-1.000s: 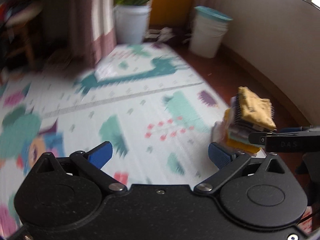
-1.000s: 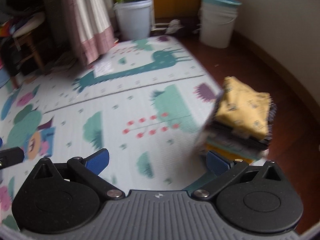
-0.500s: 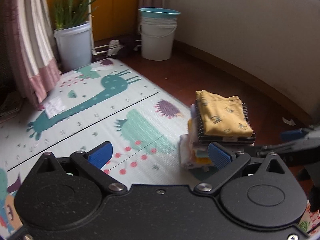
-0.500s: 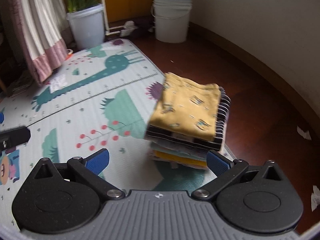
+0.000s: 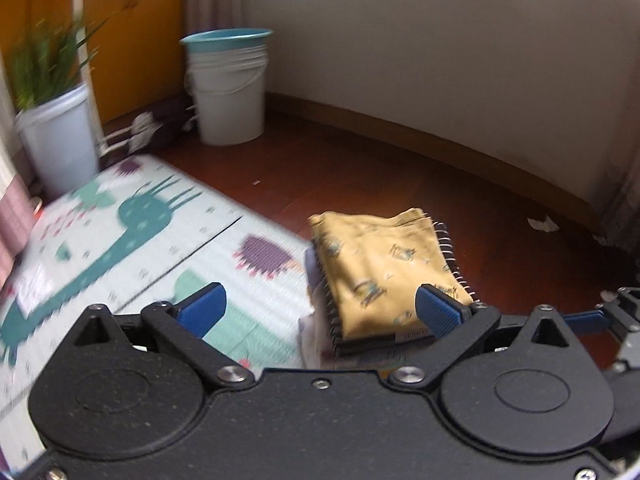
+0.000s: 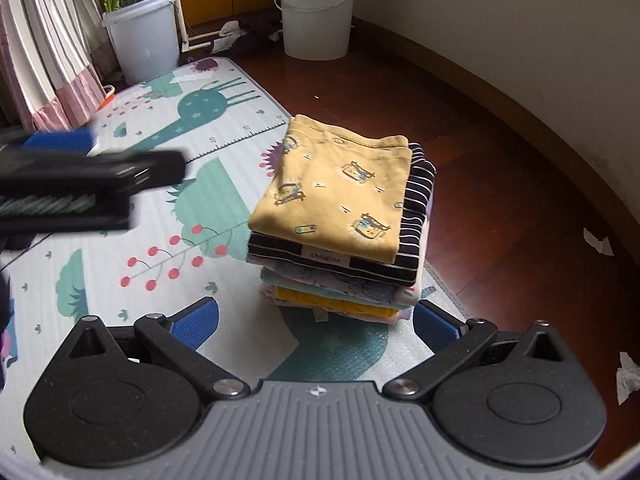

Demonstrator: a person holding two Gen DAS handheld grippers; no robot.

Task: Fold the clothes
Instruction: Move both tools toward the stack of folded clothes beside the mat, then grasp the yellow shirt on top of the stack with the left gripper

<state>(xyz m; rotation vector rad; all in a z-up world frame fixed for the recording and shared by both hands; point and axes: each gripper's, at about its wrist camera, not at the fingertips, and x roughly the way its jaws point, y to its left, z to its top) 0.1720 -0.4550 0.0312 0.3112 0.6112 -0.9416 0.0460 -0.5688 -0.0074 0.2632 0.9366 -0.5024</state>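
A stack of folded clothes (image 6: 340, 188) sits on the right corner of a patterned play mat (image 6: 224, 128). A yellow printed garment lies on top, with a black striped one (image 6: 418, 196) under it and several paler pieces below. My right gripper (image 6: 316, 324) is open and empty, just in front of the stack's base. In the left wrist view the stack (image 5: 376, 264) lies ahead and to the right, and my left gripper (image 5: 320, 312) is open and empty short of it. One of the left gripper's fingers (image 6: 152, 170) shows blurred at the left of the right wrist view.
A white bucket (image 6: 316, 12) with a teal lid stands on the dark wooden floor (image 6: 500, 184) by the curved wall. A white plant pot (image 6: 144, 36) and a striped curtain (image 6: 52, 60) stand behind the mat. Paper scraps (image 6: 596, 240) lie on the floor at right.
Both views have swung right and closed in on the stack, which now fills the middle of the right wrist view. The left gripper has come into that view. Both grippers stay open.
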